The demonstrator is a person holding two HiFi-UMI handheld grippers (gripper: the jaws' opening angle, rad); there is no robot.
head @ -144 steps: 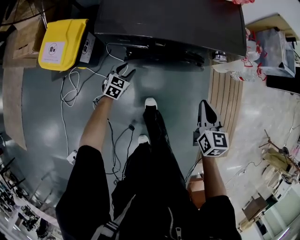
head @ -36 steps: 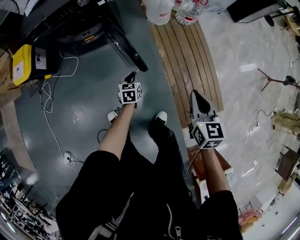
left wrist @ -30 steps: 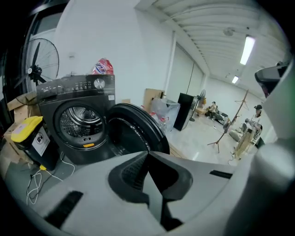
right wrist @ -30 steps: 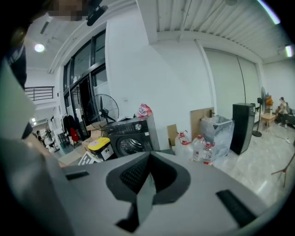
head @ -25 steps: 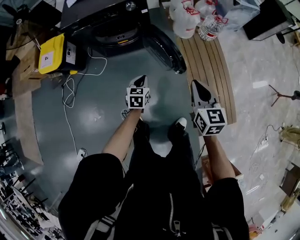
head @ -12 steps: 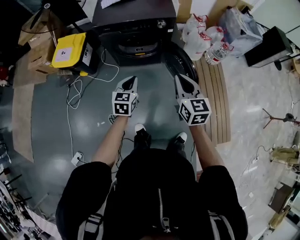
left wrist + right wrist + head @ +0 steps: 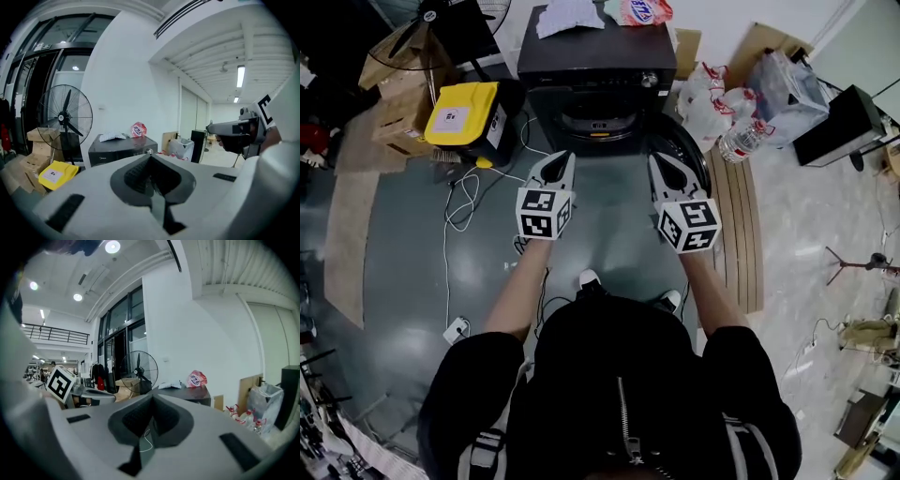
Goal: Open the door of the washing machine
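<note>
Grey floor before washer | door hangs swung open at washer's right | left gripper, right gripper both closed, empty, apart from door | step: opening looks done | next: likely just withdrawal

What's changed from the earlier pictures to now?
The door of the washing machine has swung open to the right. The left hand-held gripper and right hand-held gripper have lifted clear, shut and empty, side by side. The yellow case stays beside the machine.
</note>
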